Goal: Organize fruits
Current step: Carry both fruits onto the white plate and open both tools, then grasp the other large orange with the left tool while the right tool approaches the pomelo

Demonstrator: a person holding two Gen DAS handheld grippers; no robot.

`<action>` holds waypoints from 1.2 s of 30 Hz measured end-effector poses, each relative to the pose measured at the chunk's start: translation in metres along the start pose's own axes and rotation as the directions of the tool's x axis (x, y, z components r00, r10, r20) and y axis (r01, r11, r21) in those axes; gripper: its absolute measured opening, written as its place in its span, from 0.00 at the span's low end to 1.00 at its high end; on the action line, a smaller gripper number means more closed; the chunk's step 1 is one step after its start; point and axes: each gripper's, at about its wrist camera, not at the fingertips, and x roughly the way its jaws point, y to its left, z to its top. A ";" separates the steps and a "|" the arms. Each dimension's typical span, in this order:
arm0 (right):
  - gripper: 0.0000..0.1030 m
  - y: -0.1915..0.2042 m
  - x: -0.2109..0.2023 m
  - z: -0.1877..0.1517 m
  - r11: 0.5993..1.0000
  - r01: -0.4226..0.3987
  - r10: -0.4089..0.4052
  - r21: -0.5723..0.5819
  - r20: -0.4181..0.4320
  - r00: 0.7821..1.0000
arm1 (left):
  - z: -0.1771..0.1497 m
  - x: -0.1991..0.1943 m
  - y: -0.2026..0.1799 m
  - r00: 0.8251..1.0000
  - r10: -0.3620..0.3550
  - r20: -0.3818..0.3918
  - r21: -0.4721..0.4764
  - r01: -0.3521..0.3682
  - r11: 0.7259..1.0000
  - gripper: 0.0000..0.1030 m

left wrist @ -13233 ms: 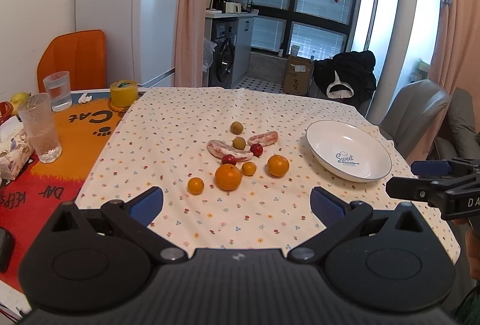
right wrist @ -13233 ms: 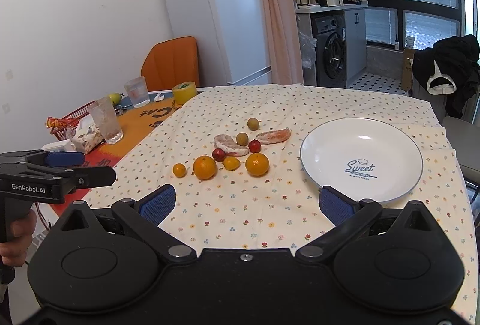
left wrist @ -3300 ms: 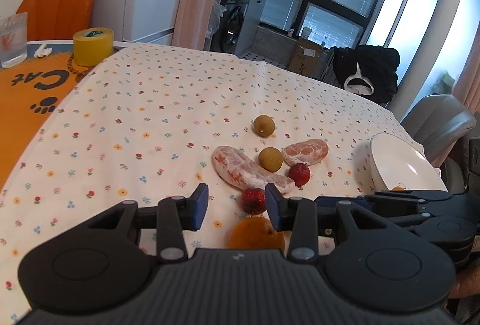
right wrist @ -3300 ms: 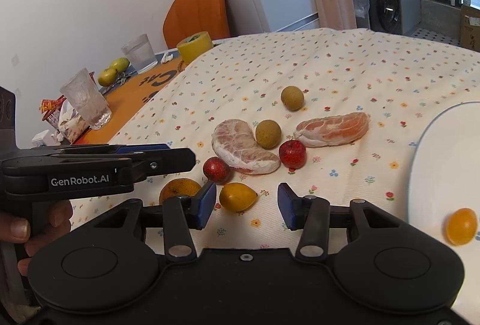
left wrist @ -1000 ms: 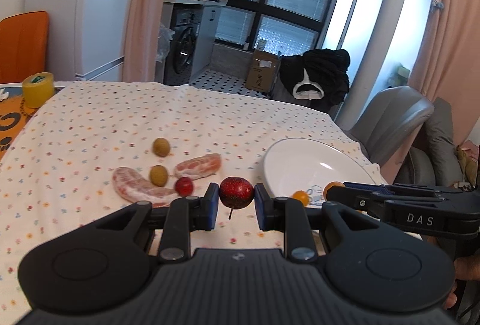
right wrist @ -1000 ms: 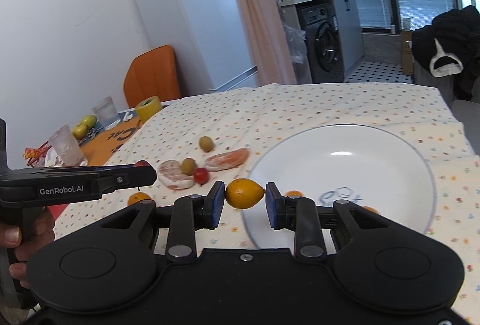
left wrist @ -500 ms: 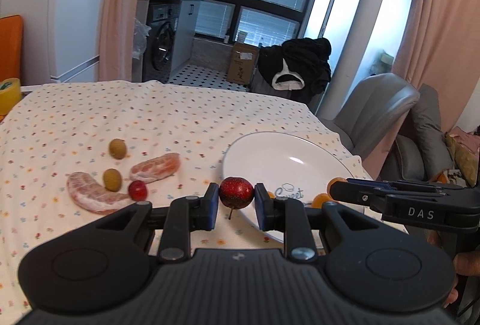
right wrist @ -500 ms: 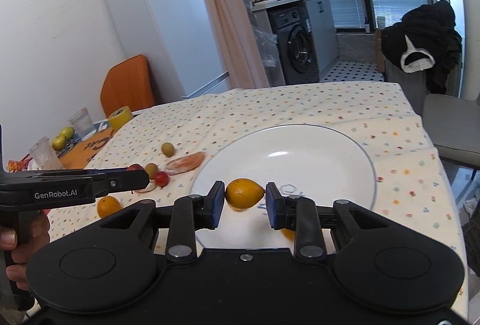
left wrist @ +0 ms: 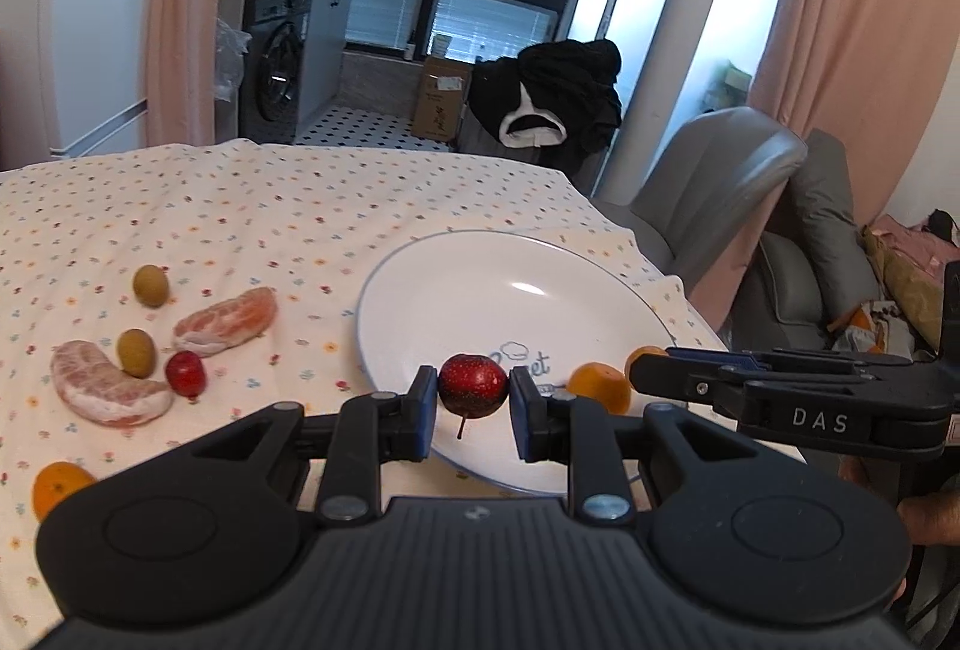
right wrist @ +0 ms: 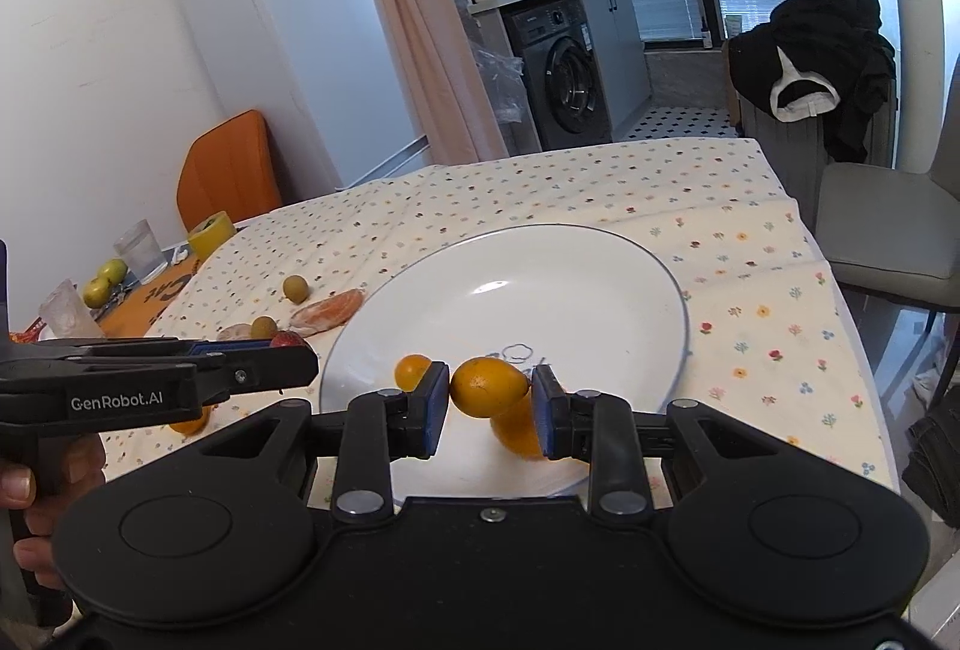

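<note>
L gripper (left wrist: 473,410) clamped on red fruit (left wrist: 473,386), stem down, over near rim of white plate (left wrist: 480,290) | R gripper (right wrist: 491,410) clamped on yellow-orange fruit (right wrist: 489,386) above plate's near part | 2 oranges (left wrist: 600,386) lie in plate | peeled segments (left wrist: 225,314), green-brown fruits (left wrist: 150,285) on flowered cloth (left wrist: 240,206), L of plate

- A white fridge (right wrist: 282,50) stands against the wall.
- A washing machine (right wrist: 567,83) sits beyond the curtain.
- An orange chair (right wrist: 225,170) stands beside the tabletop (right wrist: 750,290).
- A black garment (left wrist: 546,101) drapes over a chair.
</note>
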 end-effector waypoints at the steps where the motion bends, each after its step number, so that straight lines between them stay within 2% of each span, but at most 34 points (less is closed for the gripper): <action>1: 0.27 -0.001 -0.001 0.000 1.000 0.000 0.000 0.001 -0.001 1.000 | 0.000 0.001 -0.001 1.000 -0.001 -0.005 0.000 0.001 1.000 0.24; 3: 0.27 -0.002 -0.001 -0.001 1.000 0.001 -0.001 0.004 -0.004 1.000 | 0.001 0.002 -0.001 1.000 0.007 -0.009 -0.003 -0.007 1.000 0.27; 11: 0.28 0.010 0.005 0.000 0.999 -0.031 0.031 -0.017 -0.012 0.999 | 0.001 -0.011 0.016 0.998 0.058 0.000 -0.039 -0.058 0.998 0.29; 14: 0.29 0.016 0.009 -0.001 0.999 -0.045 0.044 -0.026 -0.020 0.999 | 0.000 -0.019 0.026 0.997 0.081 0.004 -0.061 -0.081 0.995 0.34; 18: 0.37 0.025 0.012 -0.002 0.998 -0.053 0.052 -0.041 -0.023 0.998 | -0.002 -0.028 0.038 0.994 0.111 0.010 -0.086 -0.110 0.990 0.44; 20: 0.47 0.028 0.012 -0.001 0.998 -0.052 0.051 -0.040 -0.016 0.999 | -0.003 -0.034 0.044 0.992 0.125 0.018 -0.096 -0.122 0.988 0.52; 22: 0.50 0.030 0.013 0.000 0.998 -0.046 0.046 -0.038 -0.010 0.999 | -0.005 -0.039 0.049 0.989 0.144 0.024 -0.103 -0.141 0.985 0.60; 25: 0.51 0.031 0.014 0.001 0.999 -0.045 0.045 -0.022 -0.007 0.999 | -0.007 -0.046 0.058 0.986 0.164 0.031 -0.123 -0.159 0.980 0.66; 36: 0.59 0.059 0.025 0.001 0.994 -0.093 0.092 -0.058 -0.022 0.996 | -0.017 -0.073 0.092 0.971 0.237 0.041 -0.188 -0.225 0.956 0.72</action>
